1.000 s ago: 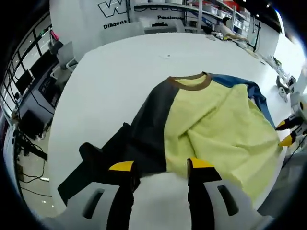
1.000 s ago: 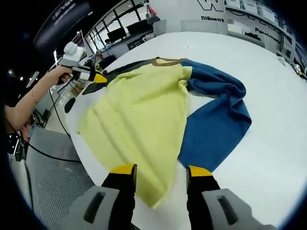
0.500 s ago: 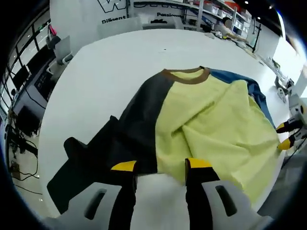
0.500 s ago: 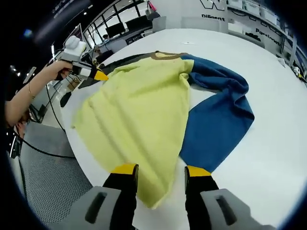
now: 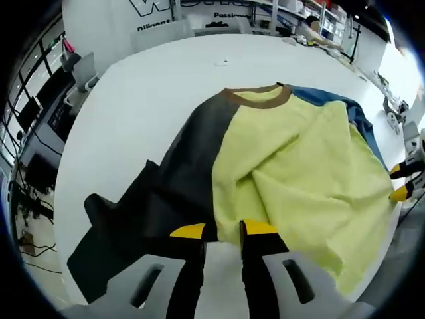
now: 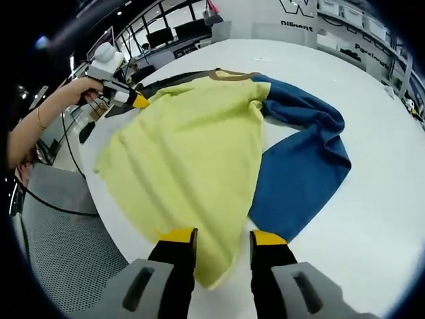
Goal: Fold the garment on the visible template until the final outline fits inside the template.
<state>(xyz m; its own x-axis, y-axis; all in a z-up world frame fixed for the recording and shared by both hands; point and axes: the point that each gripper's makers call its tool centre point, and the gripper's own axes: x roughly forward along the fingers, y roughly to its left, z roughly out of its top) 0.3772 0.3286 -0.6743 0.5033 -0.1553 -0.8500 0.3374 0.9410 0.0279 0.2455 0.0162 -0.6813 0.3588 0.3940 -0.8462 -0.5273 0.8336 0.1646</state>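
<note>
Garment [image 5: 292,166] hem betw. both tools [image 5: 222,232] [image 6: 222,238], jaws part-closed.

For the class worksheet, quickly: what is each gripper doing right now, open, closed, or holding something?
Left gripper: nearly closed at the garment's hem; whether it holds cannot be told.
Right gripper: partly open around the yellow hem, not clamped.

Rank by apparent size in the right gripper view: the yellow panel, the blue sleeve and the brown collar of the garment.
1. yellow panel, largest.
2. blue sleeve, clearly smaller.
3. brown collar, smallest; it lies farthest from the camera, which shrinks it more.
</note>
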